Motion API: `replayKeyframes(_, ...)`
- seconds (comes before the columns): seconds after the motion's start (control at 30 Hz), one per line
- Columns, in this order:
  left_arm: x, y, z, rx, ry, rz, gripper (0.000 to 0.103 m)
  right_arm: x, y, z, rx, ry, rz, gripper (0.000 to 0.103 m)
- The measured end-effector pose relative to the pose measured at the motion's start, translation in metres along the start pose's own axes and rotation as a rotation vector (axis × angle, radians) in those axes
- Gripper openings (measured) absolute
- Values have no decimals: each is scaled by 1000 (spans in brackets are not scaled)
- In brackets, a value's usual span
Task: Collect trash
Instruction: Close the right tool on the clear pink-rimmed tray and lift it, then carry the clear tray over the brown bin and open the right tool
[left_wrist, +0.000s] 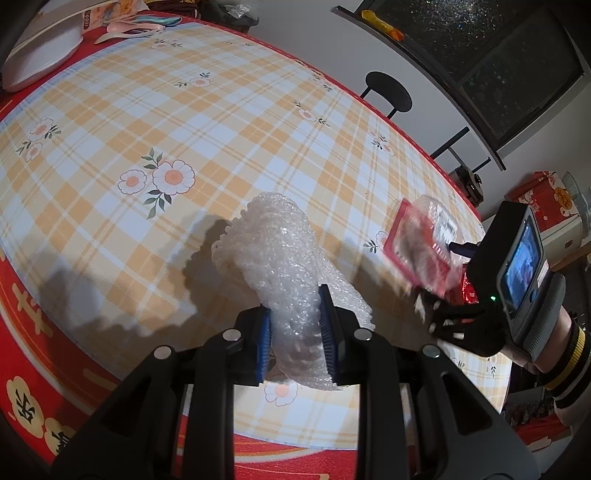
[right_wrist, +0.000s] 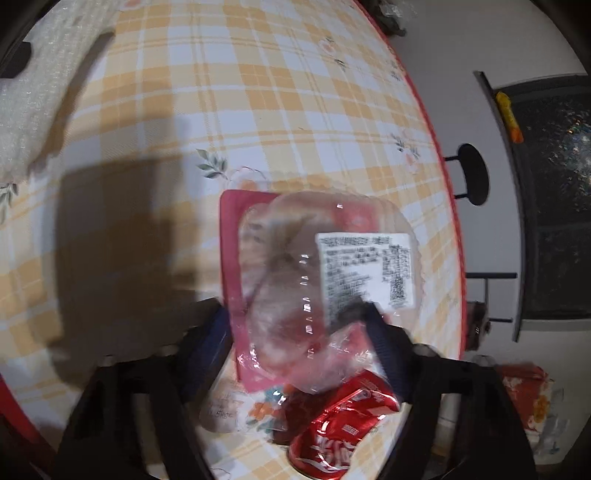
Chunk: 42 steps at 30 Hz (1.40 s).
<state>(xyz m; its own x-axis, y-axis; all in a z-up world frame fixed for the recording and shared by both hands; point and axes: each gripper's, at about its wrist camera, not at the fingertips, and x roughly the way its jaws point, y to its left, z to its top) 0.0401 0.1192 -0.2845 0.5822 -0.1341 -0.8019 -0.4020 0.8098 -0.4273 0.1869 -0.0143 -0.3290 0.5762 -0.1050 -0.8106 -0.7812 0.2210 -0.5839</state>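
My left gripper is shut on a crumpled wad of bubble wrap and holds it just above the plaid tablecloth. The wrap also shows at the top left of the right wrist view. My right gripper is closed around a clear plastic food tray with a red backing and a white label; the view is blurred. In the left wrist view that tray is at the right, held by the right gripper. A crushed red soda can lies below the tray.
A white plate and pink utensils sit at the table's far left corner. A black stool stands beyond the far edge. A white wrapper with flower print lies beside the can. The table's red rim runs close on the right.
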Motion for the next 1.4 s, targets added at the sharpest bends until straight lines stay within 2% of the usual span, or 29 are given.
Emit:
replayKeyframes(0.13, -1, -2, 0, 3, -7, -3, 26, -9, -17, -2, 88, -35, 55, 53)
replayKeyframes(0.27, -2, -4, 1, 6, -10, -11, 26, -25, -39, -5, 197, -86, 137, 52)
replayKeyframes(0.37, -4, -6, 3, 11, -15, -19, 26, -37, -60, -12, 323, -127, 218, 51)
replayKeyframes(0.5, -7, -11, 7, 18, -25, -28, 26, -49, -90, -33, 557, -188, 339, 51)
replayKeyframes(0.63, -12, -20, 13, 36, -37, -41, 26, -57, -102, -54, 717, -249, 407, 51)
replayKeyframes(0.97, -25, -66, 27, 146, -62, -82, 26, -81, -100, -100, 856, -360, 414, 51)
replayKeyframes(1.27, -38, -122, 30, 262, -74, -129, 26, -105, -123, -164, 1009, -462, 383, 51)
replayKeyframes(1.4, -42, -148, 30, 308, -83, -148, 26, -112, -132, -191, 1078, -522, 417, 51)
